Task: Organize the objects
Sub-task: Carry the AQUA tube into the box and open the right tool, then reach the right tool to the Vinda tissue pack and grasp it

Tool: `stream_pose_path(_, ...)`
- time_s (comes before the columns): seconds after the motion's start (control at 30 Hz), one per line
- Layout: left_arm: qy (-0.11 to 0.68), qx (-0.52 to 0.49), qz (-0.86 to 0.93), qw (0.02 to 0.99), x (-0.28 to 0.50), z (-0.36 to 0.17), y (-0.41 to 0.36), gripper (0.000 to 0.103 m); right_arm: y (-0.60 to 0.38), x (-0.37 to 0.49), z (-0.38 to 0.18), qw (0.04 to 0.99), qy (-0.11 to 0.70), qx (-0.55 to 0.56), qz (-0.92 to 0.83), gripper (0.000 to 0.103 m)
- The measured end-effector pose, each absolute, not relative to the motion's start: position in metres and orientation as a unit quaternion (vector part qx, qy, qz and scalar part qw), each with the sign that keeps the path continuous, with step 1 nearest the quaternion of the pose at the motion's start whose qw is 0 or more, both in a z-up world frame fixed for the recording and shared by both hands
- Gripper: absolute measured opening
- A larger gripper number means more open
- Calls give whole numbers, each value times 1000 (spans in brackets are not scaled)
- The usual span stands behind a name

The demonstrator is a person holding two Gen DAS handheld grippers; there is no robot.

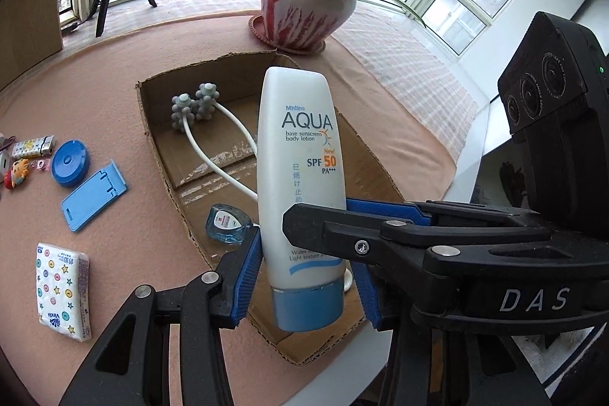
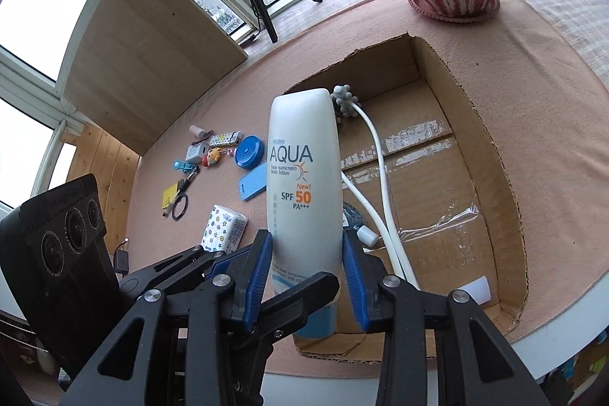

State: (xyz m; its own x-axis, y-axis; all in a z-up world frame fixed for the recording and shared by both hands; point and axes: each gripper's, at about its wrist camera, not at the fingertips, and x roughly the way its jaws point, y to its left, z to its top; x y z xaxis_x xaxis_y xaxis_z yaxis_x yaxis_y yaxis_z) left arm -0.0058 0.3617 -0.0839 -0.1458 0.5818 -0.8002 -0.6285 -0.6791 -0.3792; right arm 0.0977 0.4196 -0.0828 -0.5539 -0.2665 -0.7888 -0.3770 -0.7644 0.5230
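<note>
Both grippers clamp one sunscreen tube (image 1: 300, 174), cap down, above the cardboard box (image 1: 160, 124): the left gripper (image 1: 306, 276) pinches its lower body, and the right gripper (image 2: 306, 273) grips it too; inside the box lie a grey massage roller (image 1: 194, 105) and a small blue bottle (image 1: 226, 225). Beside the box sit a tissue pack (image 1: 62, 292), a blue phone stand (image 1: 93, 200) and a blue round case (image 1: 70, 162); beyond it stands a potted plant (image 1: 304, 14).

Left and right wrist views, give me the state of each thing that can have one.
sunscreen tube: cap down, held over the box
left gripper: shut on the tube
right gripper: shut on the tube
cardboard box: open
massage roller: lying in the box
tissue pack: lying outside the box
</note>
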Motion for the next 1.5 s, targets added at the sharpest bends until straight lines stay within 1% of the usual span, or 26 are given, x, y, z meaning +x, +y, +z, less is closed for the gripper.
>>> stream_pose_path(0.43,50,-519,748,410,0,-89,385,50,436,117,-92,55,353,-468,808,34)
stream_pose_path(0.57,62,-518,755,397,1,-91,384,49,437,119,-90,71,342,-464,814,35)
stream_pose_path(0.6,58,-519,755,396,0,-92,381,49,439,121,-88,86,333,-460,818,36)
stream_pose_path(0.67,54,-520,758,390,-2,-92,375,49,443,123,-85,103,327,-454,822,46)
stream_pose_path(0.7,51,-520,759,387,-3,-92,372,49,445,124,-83,106,329,-450,823,47)
stream_pose_path(1.1,11,-524,782,338,-21,-90,305,49,428,113,-78,110,298,-450,834,48)
stream_pose_path(1.33,-14,-533,786,312,-24,-91,254,49,417,106,-80,97,331,-442,828,48)
stream_pose_path(1.5,-21,-539,791,290,-25,-93,216,49,395,96,-72,75,326,-439,834,48)
